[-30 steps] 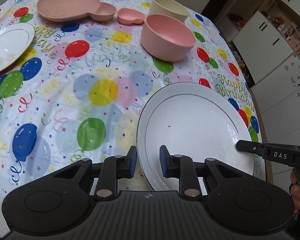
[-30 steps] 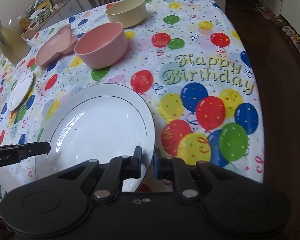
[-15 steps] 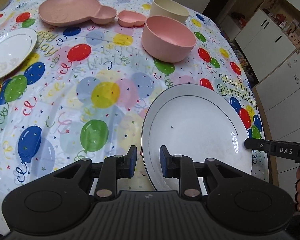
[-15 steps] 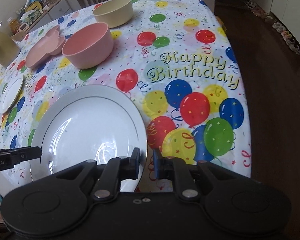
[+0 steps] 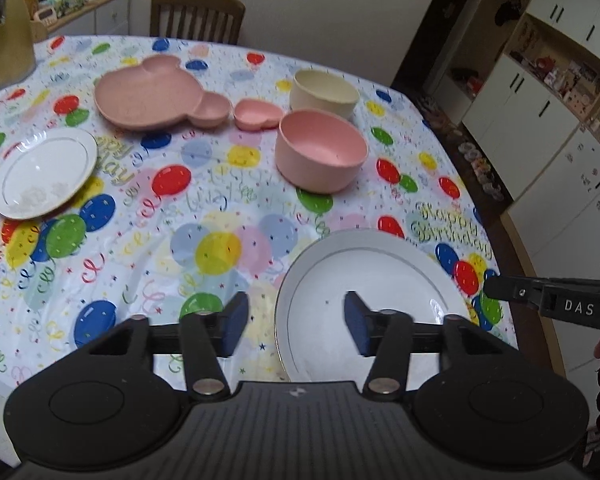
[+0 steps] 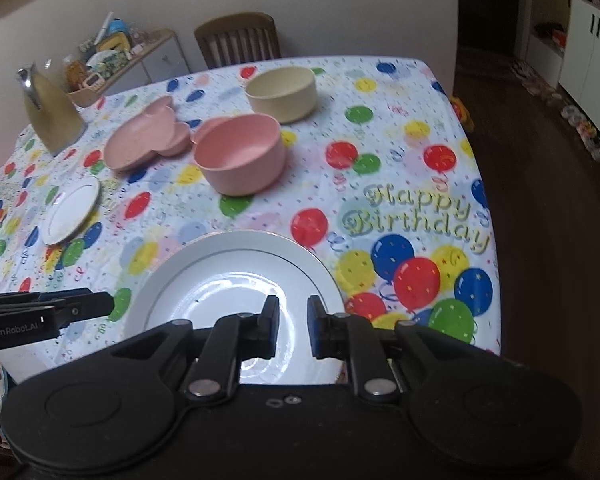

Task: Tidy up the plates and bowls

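A large white plate (image 5: 380, 280) lies at the near edge of the table, also in the right wrist view (image 6: 236, 272). My left gripper (image 5: 296, 322) is open, straddling the plate's left rim from above. My right gripper (image 6: 293, 326) hovers over the plate, jaws a small gap apart, holding nothing. A pink bowl (image 5: 320, 156) and a cream bowl (image 5: 324, 92) stand farther back. A pink bear-shaped plate (image 5: 152, 94), a small pink dish (image 5: 258, 112) and a small white plate (image 5: 44, 172) lie to the left.
A tan jug (image 5: 4, 28) stands at the far left of the table. A wooden chair (image 5: 196, 20) is behind the table. White cabinets (image 5: 560, 100) line the right side. The balloon tablecloth (image 5: 220, 240) covers the table.
Both grippers rose and pulled back from the large plate, so more of the table shows. My left gripper's jaws opened wide. The right gripper's jaws stayed narrow.
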Tool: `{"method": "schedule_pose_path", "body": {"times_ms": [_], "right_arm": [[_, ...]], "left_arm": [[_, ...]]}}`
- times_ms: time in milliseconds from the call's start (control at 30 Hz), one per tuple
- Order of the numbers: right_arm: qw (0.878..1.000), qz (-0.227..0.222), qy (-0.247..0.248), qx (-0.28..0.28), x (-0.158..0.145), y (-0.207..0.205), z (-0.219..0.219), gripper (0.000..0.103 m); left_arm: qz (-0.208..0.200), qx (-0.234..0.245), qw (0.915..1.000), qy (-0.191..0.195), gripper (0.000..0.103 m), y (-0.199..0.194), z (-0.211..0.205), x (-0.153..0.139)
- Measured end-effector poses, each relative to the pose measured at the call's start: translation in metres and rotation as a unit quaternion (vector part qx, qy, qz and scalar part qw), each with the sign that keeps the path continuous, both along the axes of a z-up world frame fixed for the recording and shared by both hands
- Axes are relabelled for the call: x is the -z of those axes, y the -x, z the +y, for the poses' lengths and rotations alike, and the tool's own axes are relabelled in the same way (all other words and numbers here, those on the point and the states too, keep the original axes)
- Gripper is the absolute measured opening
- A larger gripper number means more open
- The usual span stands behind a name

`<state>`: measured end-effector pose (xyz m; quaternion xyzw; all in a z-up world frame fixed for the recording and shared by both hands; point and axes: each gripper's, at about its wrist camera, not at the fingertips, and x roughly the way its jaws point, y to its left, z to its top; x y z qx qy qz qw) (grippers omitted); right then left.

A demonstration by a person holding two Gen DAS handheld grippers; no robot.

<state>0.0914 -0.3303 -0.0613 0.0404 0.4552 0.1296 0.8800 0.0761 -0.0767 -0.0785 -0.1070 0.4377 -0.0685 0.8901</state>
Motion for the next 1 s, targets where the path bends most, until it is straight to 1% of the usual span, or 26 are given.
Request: {"method": "schedule_pose_path", "body": {"times_ms": [67,133,167,200,267,367,400,433,467,500,533,633,667,700,800,833,933,1000], "right_arm": [[1.000,-0.007,-0.003,-0.009,-0.007,-0.001,0.002,0.014],[1.000,-0.017,-0.005,-0.019,-0.013,-0.003,0.003,0.015],[0.999,-0.023,-0.003,-0.025,-0.016,-0.006,0.004,0.015],[0.999,-0.030,-0.001,-0.034,-0.019,-0.007,0.004,0.016],[0.998,-0.043,-0.001,-0.045,-0.025,-0.012,0.002,0.019],[0.996,-0.056,-0.008,-0.069,-0.032,-0.018,0.000,0.024],[0.995,-0.064,-0.006,-0.078,-0.034,-0.019,0.000,0.030],[0.994,-0.070,-0.006,-0.087,-0.036,-0.021,0.000,0.044],[0.993,-0.074,-0.008,-0.096,-0.038,-0.022,0.000,0.053],[0.991,-0.077,-0.011,-0.106,-0.040,-0.023,0.000,0.073],[0.990,-0.082,-0.013,-0.115,-0.042,-0.024,0.000,0.088],[0.986,-0.094,-0.017,-0.137,-0.050,-0.027,0.003,0.094],[0.985,-0.099,-0.018,-0.143,-0.052,-0.029,0.005,0.096],[0.983,-0.106,-0.018,-0.148,-0.054,-0.030,0.008,0.098],[0.979,-0.125,-0.016,-0.161,-0.060,-0.033,0.018,0.100],[0.978,-0.126,-0.019,-0.165,-0.061,-0.035,0.023,0.102],[0.976,-0.124,-0.025,-0.175,-0.064,-0.039,0.039,0.102],[0.976,-0.125,-0.025,-0.178,-0.064,-0.042,0.052,0.102]], "left_arm": [[-0.013,-0.006,0.9999,-0.008,0.056,0.001,-0.002,-0.009],[-0.021,-0.019,0.9996,-0.011,0.061,0.001,-0.005,-0.015],[-0.024,-0.027,0.9993,-0.013,0.066,0.001,-0.006,-0.017],[-0.026,-0.035,0.9989,-0.016,0.067,0.001,-0.008,-0.020],[-0.033,-0.048,0.9982,-0.015,0.067,0.002,-0.013,-0.025],[-0.043,-0.070,0.9962,-0.027,0.070,0.004,-0.021,-0.032],[-0.046,-0.080,0.9954,-0.028,0.071,0.005,-0.022,-0.035],[-0.049,-0.088,0.9945,-0.028,0.071,0.006,-0.024,-0.038],[-0.051,-0.097,0.9936,-0.030,0.071,0.007,-0.025,-0.040],[-0.052,-0.106,0.9925,-0.033,0.071,0.008,-0.025,-0.042],[-0.054,-0.115,0.9912,-0.036,0.071,0.009,-0.025,-0.045],[-0.063,-0.138,0.9875,-0.043,0.073,0.015,-0.022,-0.053],[-0.067,-0.144,0.9863,-0.046,0.078,0.016,-0.020,-0.055],[-0.070,-0.149,0.9852,-0.048,0.080,0.017,-0.017,-0.057],[-0.075,-0.162,0.9827,-0.050,0.080,0.019,-0.006,-0.061],[-0.077,-0.166,0.9819,-0.050,0.080,0.019,-0.001,-0.062],[-0.082,-0.175,0.9800,-0.048,0.081,0.017,0.016,-0.062],[-0.086,-0.182,0.9784,-0.048,0.089,0.014,0.029,-0.060]]}}
